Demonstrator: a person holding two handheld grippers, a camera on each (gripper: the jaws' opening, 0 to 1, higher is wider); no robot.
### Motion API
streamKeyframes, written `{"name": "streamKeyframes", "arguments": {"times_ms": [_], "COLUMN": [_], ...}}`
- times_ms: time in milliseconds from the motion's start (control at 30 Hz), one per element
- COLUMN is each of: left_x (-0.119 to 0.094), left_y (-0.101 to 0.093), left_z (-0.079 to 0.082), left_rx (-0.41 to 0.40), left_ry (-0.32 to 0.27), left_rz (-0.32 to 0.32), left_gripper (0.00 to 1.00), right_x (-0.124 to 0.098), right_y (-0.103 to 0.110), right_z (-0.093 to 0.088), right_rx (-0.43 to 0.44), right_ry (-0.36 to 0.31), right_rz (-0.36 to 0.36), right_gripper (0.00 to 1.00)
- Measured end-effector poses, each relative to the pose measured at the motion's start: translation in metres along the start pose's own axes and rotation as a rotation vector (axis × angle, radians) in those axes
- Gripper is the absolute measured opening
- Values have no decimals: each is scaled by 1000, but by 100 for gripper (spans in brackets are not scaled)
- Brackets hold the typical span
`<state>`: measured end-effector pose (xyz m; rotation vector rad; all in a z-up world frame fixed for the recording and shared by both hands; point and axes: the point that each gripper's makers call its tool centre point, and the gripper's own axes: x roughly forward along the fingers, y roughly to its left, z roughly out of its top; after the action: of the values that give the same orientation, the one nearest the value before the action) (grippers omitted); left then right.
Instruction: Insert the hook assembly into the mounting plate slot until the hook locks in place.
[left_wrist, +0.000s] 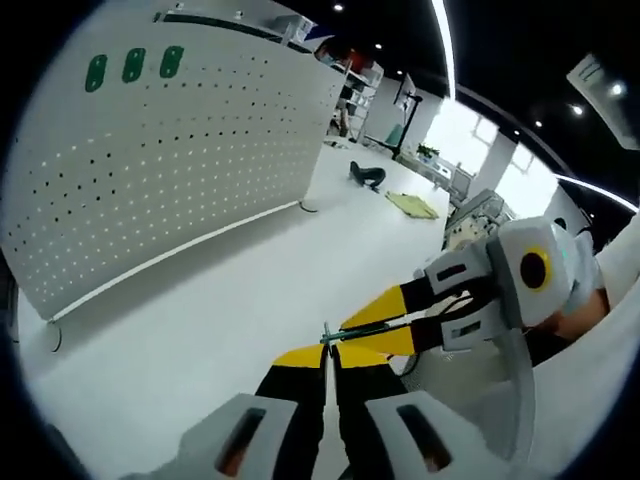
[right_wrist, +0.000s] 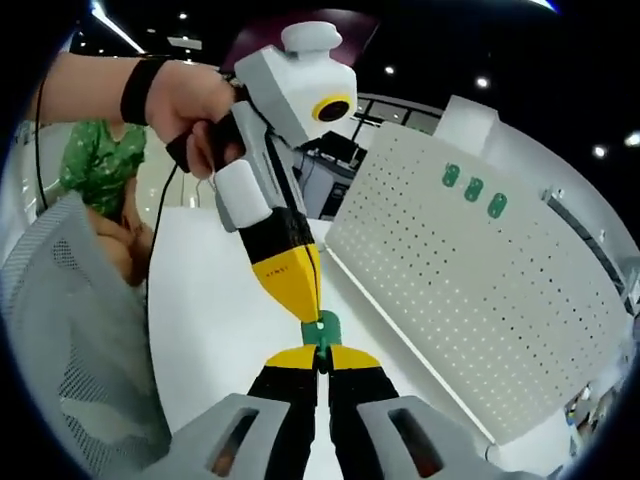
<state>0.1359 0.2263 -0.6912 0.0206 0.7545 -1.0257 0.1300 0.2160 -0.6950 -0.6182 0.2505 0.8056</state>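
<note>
A small hook assembly, a green plastic piece (right_wrist: 322, 328) with a thin metal wire (left_wrist: 325, 334), hangs in the air over the white table, gripped from both sides. My right gripper (right_wrist: 322, 358) is shut on the green piece. My left gripper (left_wrist: 325, 356) is shut on the wire end, and in the right gripper view its yellow tips (right_wrist: 300, 290) meet the green piece from above. The right gripper (left_wrist: 372, 326) comes into the left gripper view from the right. A white pegboard (left_wrist: 170, 170) (right_wrist: 480, 300) stands upright behind, apart from both grippers, with three green mounting plates (left_wrist: 133, 65) (right_wrist: 473, 190) near its top.
The white table (left_wrist: 200, 320) runs up to the pegboard's foot (left_wrist: 310, 207). A hand with a black wristband (right_wrist: 185, 100) holds the left gripper. A grey mesh chair back (right_wrist: 70, 330) is at the left, with a person in green (right_wrist: 95, 160) behind it. Shelves (left_wrist: 355, 85) stand far off.
</note>
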Motion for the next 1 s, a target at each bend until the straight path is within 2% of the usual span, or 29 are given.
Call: {"name": "streamKeyframes", "arguments": {"times_ms": [233,300,400,467,533,667,833,1000], "left_x": [-7,-11,-15,-17,-18,-22,-25,-28], "left_y": [4,11,11,9,10,6,4,0], "left_z": [7,11,9,10,5,0,-8,-10], "left_rx": [-48,-20,-20,29,29,59,85,111], "left_ry": [-69,-114,-127,-158,-139,-154,-192,-213], "left_rz": [-7,32,21,1,7,-3,-1,5], "left_gripper": [5,6,12,15,19,21,24,33], "right_x": [-1,-1,-1,-1,-1,-2,-5,-7], "right_y": [-5,-6,-12,-16,-16,-19,-28,-41], "right_z": [-2,-1,3,9,10,9,14,17], "right_rx": [40,49,94,112,106,101,146,215], "right_ry": [9,8,-2,-20,-21,-8,-28,-44], "right_rz": [-19,-22,-40,-54,-58,-77,-124,-158], "right_gripper": [1,1,1,1,1,1,1,1]}}
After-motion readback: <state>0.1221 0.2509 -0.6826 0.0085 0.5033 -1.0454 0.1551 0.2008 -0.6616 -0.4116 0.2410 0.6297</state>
